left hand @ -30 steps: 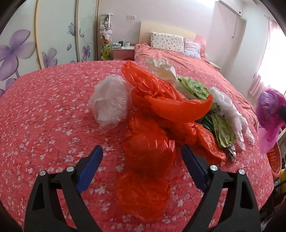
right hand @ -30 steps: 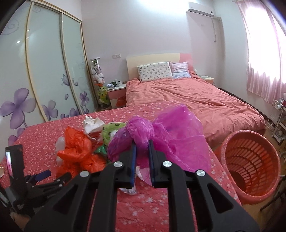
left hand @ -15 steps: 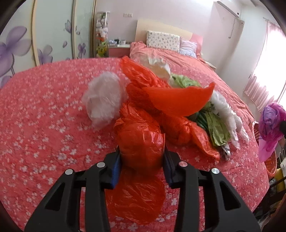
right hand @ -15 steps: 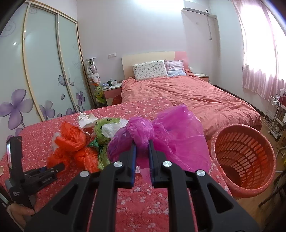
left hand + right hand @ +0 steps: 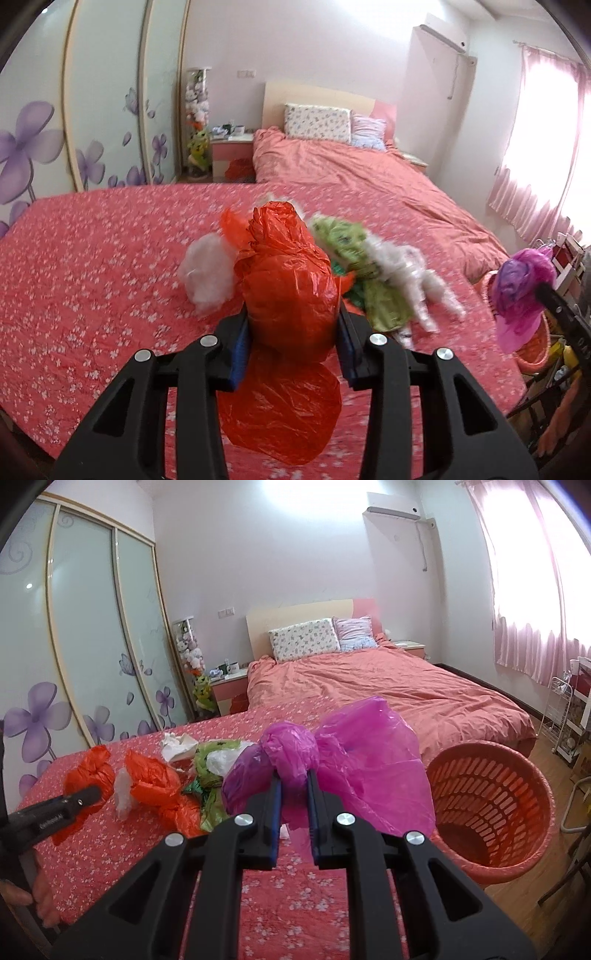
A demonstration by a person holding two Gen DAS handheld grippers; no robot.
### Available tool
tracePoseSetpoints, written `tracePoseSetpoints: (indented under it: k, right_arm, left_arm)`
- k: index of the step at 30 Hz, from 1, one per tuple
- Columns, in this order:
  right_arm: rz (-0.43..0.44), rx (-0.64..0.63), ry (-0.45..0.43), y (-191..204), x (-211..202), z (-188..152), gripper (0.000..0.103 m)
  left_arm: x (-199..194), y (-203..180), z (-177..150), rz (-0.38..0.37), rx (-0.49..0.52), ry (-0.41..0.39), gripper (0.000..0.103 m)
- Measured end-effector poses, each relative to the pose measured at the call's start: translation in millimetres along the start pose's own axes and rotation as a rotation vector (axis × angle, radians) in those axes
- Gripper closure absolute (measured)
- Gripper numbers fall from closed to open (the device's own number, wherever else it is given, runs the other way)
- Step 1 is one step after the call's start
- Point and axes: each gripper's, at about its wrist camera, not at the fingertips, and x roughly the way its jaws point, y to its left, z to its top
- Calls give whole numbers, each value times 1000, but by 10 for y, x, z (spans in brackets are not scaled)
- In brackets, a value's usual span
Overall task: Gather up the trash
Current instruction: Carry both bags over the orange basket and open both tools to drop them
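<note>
My left claw [image 5: 291,325] is clamped on an orange bag [image 5: 291,291] over the bed [image 5: 92,266]. My right claw [image 5: 294,794] grips a magenta bag [image 5: 332,760] beside the orange basket [image 5: 491,805] at the bed's right edge.

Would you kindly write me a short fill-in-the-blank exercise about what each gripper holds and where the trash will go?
1. The left gripper is shut on a crumpled ____ plastic bag.
2. The right gripper holds a plastic bag coloured ____.
3. The orange basket stands on the ____, beside the bed.
4. The basket looks ____ inside.

Missing words: orange; pink; floor; empty
</note>
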Motion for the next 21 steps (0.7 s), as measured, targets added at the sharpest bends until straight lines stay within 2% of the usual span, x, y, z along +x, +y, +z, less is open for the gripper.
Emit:
tracePoseSetpoints:
  k: [10, 17, 21]
  right_arm:
    - [-102, 27, -54, -514, -246, 50, 89]
    - [-201, 70, -118, -966, -345, 62, 89]
    - [-254, 81, -123, -1240, -313, 50, 89]
  left_arm:
    - [-49, -740, 127, -151, 97, -23, 63]
    - [149, -1340, 123, -278, 176, -5, 63]
    - [320, -1715, 101, -357, 219, 14, 63]
